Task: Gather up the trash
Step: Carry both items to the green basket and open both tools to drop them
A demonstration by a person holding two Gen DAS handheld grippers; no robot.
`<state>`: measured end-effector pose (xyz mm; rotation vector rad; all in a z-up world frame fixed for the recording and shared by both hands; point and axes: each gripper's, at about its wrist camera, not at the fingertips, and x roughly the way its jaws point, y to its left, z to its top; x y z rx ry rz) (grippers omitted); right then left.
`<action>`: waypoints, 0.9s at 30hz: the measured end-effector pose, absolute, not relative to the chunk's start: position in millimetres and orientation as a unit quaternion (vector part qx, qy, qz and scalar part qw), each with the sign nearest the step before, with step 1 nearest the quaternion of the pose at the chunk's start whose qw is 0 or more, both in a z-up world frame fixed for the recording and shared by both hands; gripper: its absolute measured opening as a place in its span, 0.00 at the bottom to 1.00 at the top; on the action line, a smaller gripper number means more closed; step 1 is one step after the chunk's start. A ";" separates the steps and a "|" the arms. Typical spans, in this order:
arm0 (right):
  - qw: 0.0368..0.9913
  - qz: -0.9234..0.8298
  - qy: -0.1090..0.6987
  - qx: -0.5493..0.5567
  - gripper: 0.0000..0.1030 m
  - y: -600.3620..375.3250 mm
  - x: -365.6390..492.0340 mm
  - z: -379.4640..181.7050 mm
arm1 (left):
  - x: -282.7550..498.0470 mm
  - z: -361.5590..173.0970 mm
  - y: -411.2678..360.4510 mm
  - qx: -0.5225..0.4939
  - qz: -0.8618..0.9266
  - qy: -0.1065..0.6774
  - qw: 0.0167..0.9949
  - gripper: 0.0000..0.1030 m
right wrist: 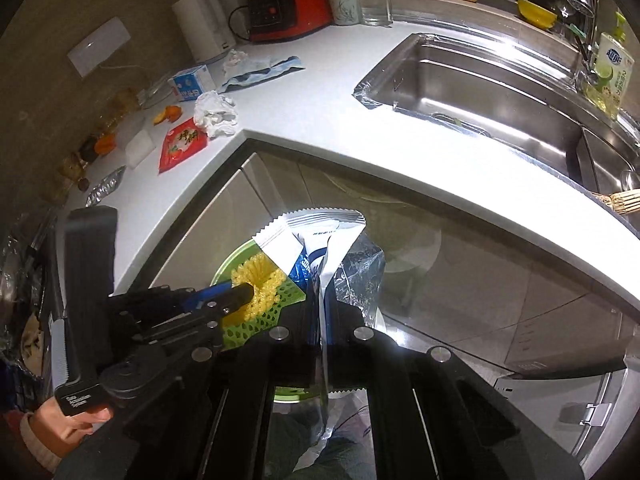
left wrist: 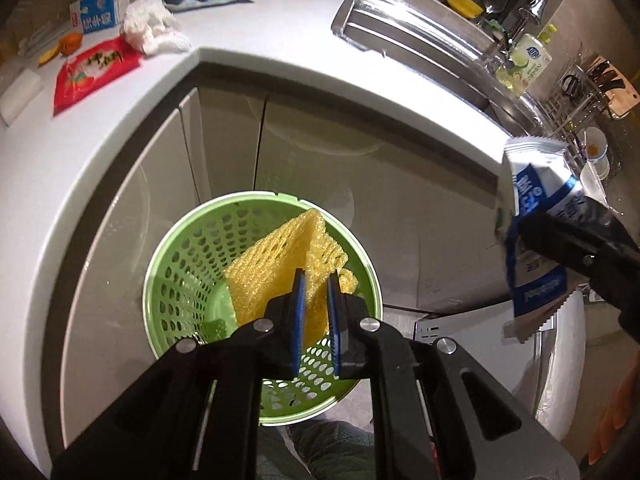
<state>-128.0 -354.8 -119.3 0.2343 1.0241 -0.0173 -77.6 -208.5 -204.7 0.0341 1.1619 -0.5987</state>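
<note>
Left wrist view: I am holding my left gripper (left wrist: pixel 316 280) over the green bin (left wrist: pixel 176 256), jaws pinched tight on the yellow foam net (left wrist: pixel 280 264) — low enough that letting go should drop it inside. My right gripper (right wrist: pixel 320 320) is clamping the blue-and-white wrapper (right wrist: pixel 316 240) just beside the bin's rim, probably waiting its turn. More trash is lying near the counter's (left wrist: pixel 240 76) inner corner — a red packet (left wrist: pixel 94 74), a crumpled tissue (left wrist: pixel 150 30), a milk carton (left wrist: pixel 100 10).
</note>
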 end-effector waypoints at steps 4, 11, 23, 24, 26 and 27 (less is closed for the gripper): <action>0.863 -0.002 0.492 0.112 0.06 -359.6 -131.3 -120.9 | -78.5 -214.8 -210.0 0.018 -0.266 0.557 0.787 0.29; 0.862 0.011 0.494 0.118 0.06 -357.7 -127.6 -122.1 | -78.5 -195.4 -202.1 0.017 -0.254 0.541 0.802 0.61; 0.858 0.048 0.501 0.105 0.08 -331.5 -111.7 -137.0 | -66.1 -129.1 -137.0 0.004 -0.196 0.490 0.850 0.92; 0.855 0.056 0.506 0.102 0.08 -325.7 -109.5 -142.9 | -63.8 -122.0 -126.7 0.001 -0.186 0.482 0.857 0.93; 0.848 0.067 0.516 0.098 0.12 -314.8 -105.2 -155.6 | -59.1 -111.7 -107.5 -0.004 -0.167 0.472 0.866 0.93; 0.844 0.072 0.523 0.096 0.22 -309.6 -102.9 -163.3 | -57.9 -108.8 -98.1 -0.007 -0.161 0.469 0.868 0.93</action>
